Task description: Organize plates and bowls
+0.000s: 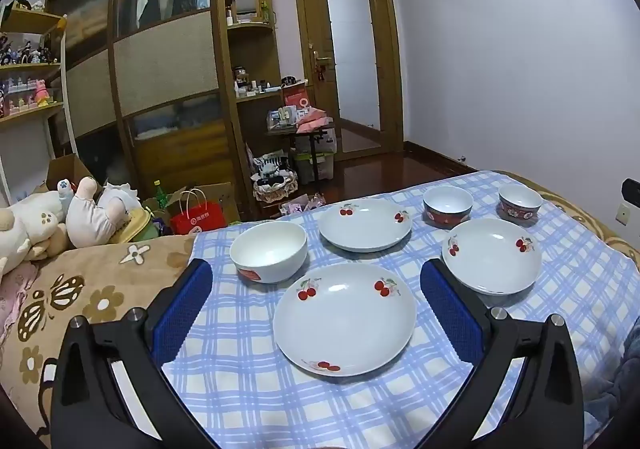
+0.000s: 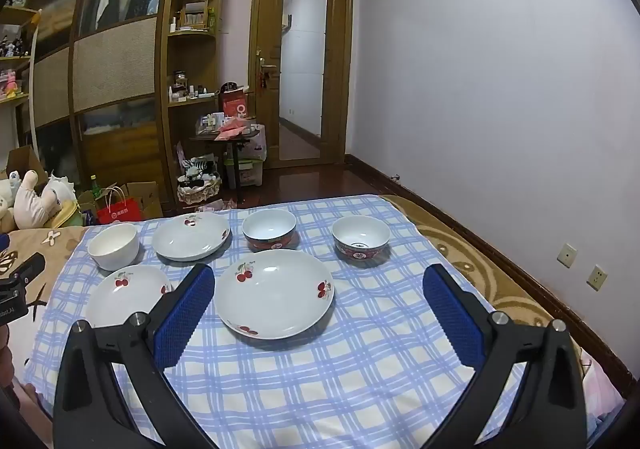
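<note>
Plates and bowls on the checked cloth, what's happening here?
Nothing is being handled yet. The left gripper and right gripper both hover open over the blue checked cloth, holding nothing. Three cherry plates lie separately: near plate, right plate, far plate. A plain white bowl and two red-patterned bowls stand apart, unstacked.

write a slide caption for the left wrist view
Open left gripper above a cherry plate on the checked cloth.

Three cherry plates (image 1: 345,319), two red bowls (image 1: 447,205), one white bowl (image 1: 268,251).
</note>
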Tool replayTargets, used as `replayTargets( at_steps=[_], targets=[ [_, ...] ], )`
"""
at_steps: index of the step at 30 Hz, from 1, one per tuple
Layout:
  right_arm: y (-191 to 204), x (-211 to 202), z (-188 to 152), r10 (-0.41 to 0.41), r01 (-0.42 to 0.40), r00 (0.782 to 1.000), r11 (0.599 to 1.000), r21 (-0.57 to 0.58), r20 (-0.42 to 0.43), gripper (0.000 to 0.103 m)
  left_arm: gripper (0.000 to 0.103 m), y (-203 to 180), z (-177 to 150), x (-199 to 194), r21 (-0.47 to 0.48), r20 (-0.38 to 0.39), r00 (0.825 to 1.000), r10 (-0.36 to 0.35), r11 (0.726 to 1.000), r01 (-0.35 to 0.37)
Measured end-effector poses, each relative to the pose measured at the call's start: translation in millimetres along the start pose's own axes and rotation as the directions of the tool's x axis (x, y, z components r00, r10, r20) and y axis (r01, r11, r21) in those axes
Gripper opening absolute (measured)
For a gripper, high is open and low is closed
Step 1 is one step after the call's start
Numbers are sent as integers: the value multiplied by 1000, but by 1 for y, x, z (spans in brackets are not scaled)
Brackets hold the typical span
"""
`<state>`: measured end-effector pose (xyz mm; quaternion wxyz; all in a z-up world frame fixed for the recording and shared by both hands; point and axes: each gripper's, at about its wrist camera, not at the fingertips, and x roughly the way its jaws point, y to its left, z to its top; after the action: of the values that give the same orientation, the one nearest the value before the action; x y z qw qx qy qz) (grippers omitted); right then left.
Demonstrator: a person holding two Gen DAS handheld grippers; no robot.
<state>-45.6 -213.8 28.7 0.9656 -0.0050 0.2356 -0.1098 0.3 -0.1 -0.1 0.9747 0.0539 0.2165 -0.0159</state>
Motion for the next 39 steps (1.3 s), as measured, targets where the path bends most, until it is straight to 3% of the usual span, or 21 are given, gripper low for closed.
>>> replayTargets(
  at_steps=[5,17,39],
  targets=[
    [0,0,0,1,-1,1000,1000,4,9,103,102,5,0,-1,-10,-5,1000,-19,1000,19],
    [-1,0,0,1,-1,1000,1000,6,7,103,102,1,-3,-6,6,21,999,31,999,-31],
    [0,1,0,-1,1,1000,1000,7,8,103,102,-1,-5,-10,12,17,999,44,999,-45]
  ],
)
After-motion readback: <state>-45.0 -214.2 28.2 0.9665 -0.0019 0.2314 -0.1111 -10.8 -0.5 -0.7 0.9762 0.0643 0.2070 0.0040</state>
